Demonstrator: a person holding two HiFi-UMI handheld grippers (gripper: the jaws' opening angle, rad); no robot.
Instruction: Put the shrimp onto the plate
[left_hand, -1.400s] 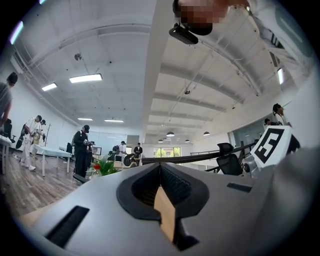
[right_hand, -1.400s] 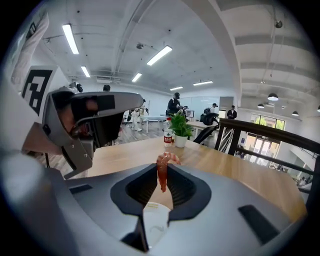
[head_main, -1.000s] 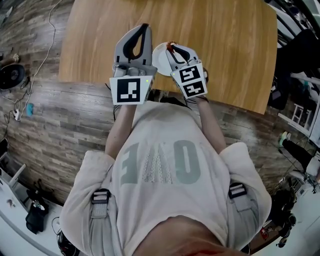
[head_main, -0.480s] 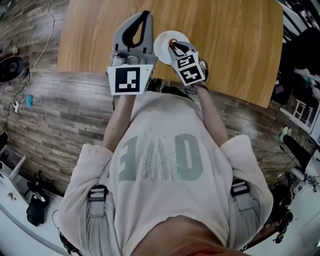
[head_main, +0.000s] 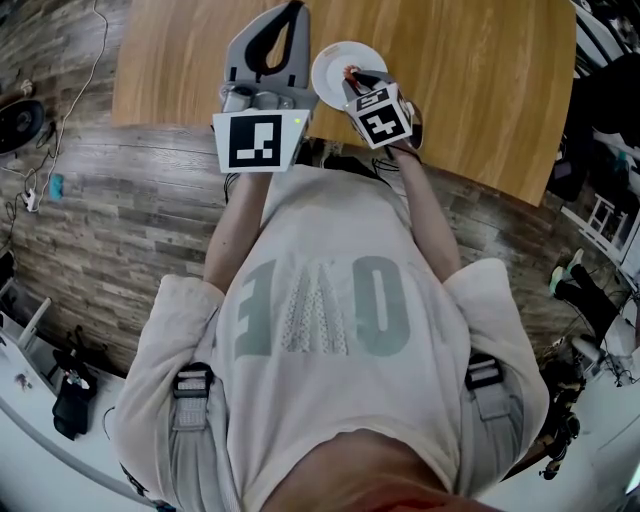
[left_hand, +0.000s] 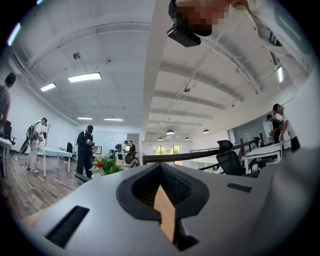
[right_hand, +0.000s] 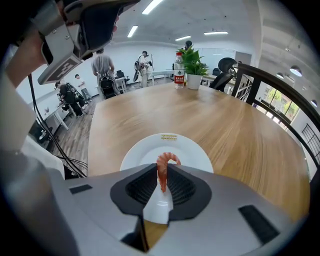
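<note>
While hanging over the plate (right_hand: 196, 149), clamping the shrimp (right_hand: 162, 169) upright in the right gripper (right_hand: 161, 176), jaws pressing on it from both sides, curled end poking out past the tips. Lying white and round on the table (right_hand: 230, 120), near the edge closest to the person (head_main: 320, 300). Raising the left gripper (head_main: 286, 22) just left of the plate, pointing toward the ceiling, jaws closed together on nothing. Standing at the table's far end, well apart: plant (right_hand: 192, 61) and bottle (right_hand: 179, 65).

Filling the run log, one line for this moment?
right gripper: shut on shrimp | shrimp: over plate, not released | left gripper: shut, empty
</note>
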